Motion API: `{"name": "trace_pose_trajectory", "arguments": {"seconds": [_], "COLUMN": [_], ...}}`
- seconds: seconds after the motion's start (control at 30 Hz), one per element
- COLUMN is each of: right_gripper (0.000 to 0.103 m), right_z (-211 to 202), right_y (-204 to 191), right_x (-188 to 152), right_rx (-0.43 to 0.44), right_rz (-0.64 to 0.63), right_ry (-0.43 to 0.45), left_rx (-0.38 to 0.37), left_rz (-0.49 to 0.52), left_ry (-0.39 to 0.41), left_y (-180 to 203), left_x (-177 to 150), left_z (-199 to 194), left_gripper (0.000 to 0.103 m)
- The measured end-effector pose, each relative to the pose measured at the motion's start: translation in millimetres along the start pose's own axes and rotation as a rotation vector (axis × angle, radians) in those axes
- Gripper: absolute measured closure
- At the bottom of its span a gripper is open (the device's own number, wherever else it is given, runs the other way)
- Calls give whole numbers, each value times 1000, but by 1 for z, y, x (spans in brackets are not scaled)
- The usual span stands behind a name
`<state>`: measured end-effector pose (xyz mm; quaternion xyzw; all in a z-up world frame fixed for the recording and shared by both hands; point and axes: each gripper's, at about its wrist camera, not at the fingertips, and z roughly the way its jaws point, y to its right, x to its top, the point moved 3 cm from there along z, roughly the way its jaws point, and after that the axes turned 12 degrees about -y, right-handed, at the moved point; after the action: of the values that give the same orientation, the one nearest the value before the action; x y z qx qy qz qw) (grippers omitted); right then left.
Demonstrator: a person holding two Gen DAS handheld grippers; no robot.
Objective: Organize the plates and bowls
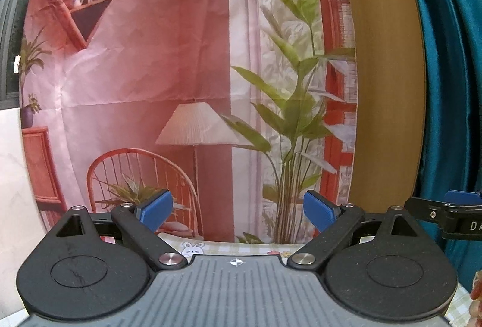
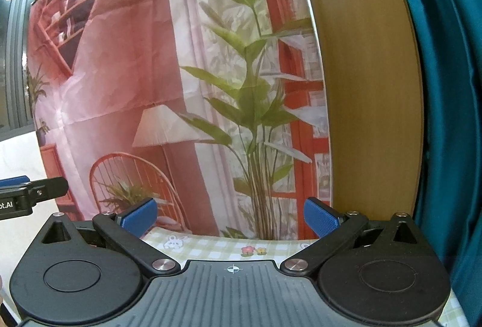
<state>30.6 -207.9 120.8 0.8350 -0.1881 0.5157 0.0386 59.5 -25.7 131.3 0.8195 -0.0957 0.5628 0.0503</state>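
No plate or bowl shows in either view. My left gripper (image 1: 238,214) is open, its blue pads (image 1: 156,211) wide apart with nothing between them, and it points nearly level at a printed backdrop. My right gripper (image 2: 230,217) is open too, its blue fingertips (image 2: 319,218) spread with only the backdrop behind them. The right gripper's finger (image 1: 449,211) pokes in at the right edge of the left wrist view. The left gripper's finger (image 2: 30,191) pokes in at the left edge of the right wrist view, so the two stand side by side.
A checked tablecloth (image 2: 229,247) with a rabbit and flower print shows just beyond the fingers. Behind it hangs a backdrop (image 1: 180,71) printed with a lamp, chair and plant. A wooden panel (image 2: 367,86) and a teal curtain (image 2: 452,86) stand to the right.
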Motion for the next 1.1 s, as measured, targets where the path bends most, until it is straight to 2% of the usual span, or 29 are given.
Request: {"name": "trace_pose_trajectory", "arguments": {"seconds": [1.1], "right_gripper": [0], "right_z": [-5], "right_y": [-9], "right_x": [0], "right_rx": [12], "right_rz": [-13], "right_ry": [-3], "left_rx": [32], "left_rz": [-16], "left_ry": [-21], "left_y": [-11], "left_x": [-4], "left_z": [-4], "left_gripper": [8]}}
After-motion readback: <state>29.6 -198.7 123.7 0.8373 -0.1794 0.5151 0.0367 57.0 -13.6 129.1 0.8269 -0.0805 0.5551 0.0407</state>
